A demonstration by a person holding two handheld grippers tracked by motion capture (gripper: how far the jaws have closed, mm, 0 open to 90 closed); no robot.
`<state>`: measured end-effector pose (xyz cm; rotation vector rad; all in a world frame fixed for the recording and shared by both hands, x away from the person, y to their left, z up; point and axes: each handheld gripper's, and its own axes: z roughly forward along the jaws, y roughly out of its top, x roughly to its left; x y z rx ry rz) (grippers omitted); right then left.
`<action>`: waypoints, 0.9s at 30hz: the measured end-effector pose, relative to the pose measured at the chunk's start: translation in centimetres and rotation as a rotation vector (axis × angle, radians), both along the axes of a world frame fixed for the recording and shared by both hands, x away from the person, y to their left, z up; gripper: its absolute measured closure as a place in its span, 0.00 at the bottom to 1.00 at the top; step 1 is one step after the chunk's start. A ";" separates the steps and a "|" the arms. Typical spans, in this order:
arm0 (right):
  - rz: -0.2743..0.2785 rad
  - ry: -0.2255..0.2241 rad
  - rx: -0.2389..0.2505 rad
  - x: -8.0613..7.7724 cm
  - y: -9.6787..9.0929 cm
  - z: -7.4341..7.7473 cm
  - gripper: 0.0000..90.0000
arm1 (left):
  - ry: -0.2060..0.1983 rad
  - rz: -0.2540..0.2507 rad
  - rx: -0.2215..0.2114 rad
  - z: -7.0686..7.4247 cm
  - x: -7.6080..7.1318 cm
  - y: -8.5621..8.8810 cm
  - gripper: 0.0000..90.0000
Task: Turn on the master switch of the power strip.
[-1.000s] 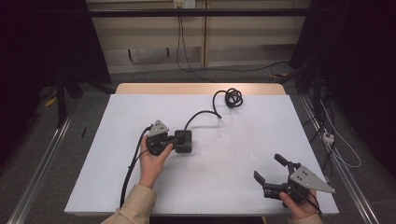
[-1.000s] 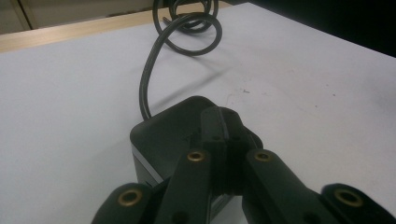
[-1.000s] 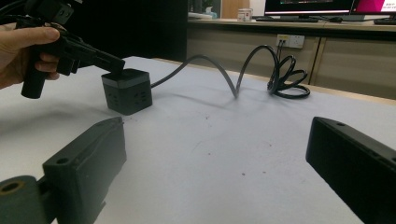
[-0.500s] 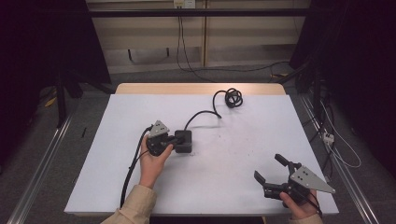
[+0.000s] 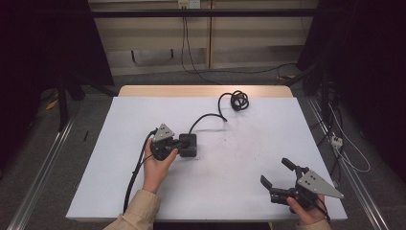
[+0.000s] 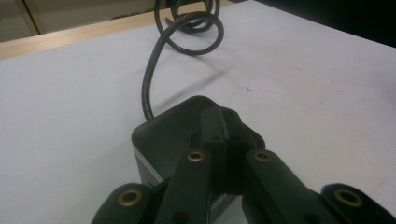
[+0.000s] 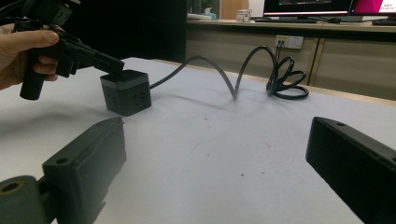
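Observation:
A black cube-shaped power socket sits left of the middle of the white table. Its black cable runs back to a coil near the far edge. My left gripper is shut, jaws pressed together, with their tips resting on the cube's top. My right gripper stands open near the front right corner, nothing between its jaws, pointing towards the cube.
The left gripper's cable trails along the table to the front edge. Loose cables lie on the floor at the right. Metal rails run along both sides of the table.

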<state>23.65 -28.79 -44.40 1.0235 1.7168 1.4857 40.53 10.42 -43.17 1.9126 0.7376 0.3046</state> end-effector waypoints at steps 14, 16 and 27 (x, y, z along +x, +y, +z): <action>-0.006 0.000 0.004 0.0 -0.1 0.0 0.05 | -0.010 0.009 0.019 0.1 -0.2 -0.3 1.00; -0.005 -0.002 0.006 0.0 -0.1 0.0 0.05 | -0.010 0.012 0.019 0.1 -0.2 -0.3 1.00; -0.004 -0.006 0.002 -0.1 0.0 0.0 0.05 | -0.001 0.016 0.005 0.0 -0.1 -0.1 1.00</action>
